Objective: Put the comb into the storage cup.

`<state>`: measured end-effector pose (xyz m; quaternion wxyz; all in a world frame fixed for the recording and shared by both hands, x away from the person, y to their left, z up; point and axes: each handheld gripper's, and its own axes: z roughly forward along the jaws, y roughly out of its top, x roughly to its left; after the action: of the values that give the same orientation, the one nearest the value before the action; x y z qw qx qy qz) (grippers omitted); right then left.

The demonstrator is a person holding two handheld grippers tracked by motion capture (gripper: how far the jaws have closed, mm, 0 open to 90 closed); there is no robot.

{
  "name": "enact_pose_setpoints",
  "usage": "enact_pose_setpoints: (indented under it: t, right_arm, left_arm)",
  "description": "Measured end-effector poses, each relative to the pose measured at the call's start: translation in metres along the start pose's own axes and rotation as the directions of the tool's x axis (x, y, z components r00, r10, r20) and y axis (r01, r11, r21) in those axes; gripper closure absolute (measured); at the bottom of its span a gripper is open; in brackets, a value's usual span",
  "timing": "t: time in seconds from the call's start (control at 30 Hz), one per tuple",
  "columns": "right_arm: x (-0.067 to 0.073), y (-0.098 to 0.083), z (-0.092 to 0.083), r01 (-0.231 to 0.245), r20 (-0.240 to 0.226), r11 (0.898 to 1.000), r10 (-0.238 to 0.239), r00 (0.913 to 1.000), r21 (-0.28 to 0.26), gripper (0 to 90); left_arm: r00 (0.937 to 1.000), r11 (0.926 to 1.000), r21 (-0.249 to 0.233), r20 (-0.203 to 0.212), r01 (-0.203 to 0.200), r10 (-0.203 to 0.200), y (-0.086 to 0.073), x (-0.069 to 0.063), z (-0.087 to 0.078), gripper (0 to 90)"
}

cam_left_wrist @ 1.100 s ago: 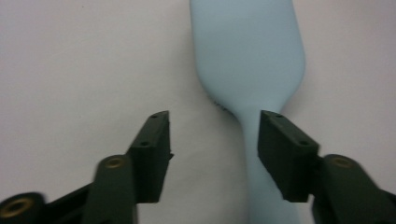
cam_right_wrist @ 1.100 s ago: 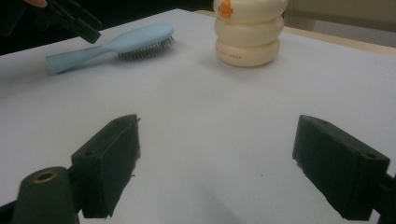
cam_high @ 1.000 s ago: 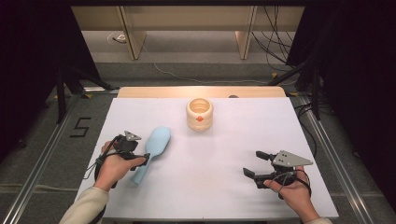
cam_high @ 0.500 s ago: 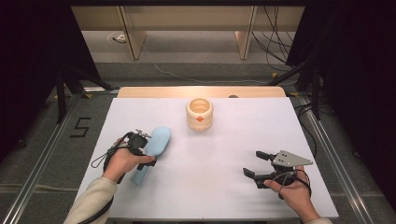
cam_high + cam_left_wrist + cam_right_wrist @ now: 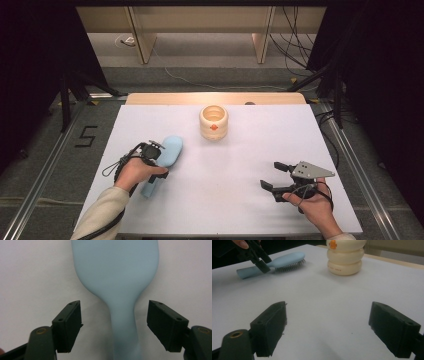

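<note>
Pale blue hairbrush [image 5: 167, 155] lies bristles-down at the table's left.

Hairbrush [image 5: 120, 285] handle btwn open tongs [image 5: 113, 325]

The hairbrush [image 5: 161, 162] lies flat on the left part of the desk [image 5: 240, 210], its head toward the far side and its handle toward the near edge — the left gripper [image 5: 113, 323] stands directly over the handle, one jaw on either side. The container [image 5: 214, 121] stands upright near the far edge at mid-width, well apart from the hairbrush. The right gripper [image 5: 272, 177] sits over the near right part of the desk — its jaws point left, toward the hairbrush side.
</note>
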<state>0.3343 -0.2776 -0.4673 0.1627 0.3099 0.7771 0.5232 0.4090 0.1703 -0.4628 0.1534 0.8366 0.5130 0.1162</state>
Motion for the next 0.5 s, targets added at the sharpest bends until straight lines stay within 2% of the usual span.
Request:
enact_pose_setpoints:
  t: [0.5]
  right_arm:
    - [-0.0002, 0.0002, -0.0002, 0.0, 0.0, 1.0, 0.0, 1.0, -0.003, 16.0]
  left_arm:
    - [0.9998, 0.9993, 0.033, 0.008, 0.019, -0.02, 0.0018, -0.001, 0.0048, 31.8]
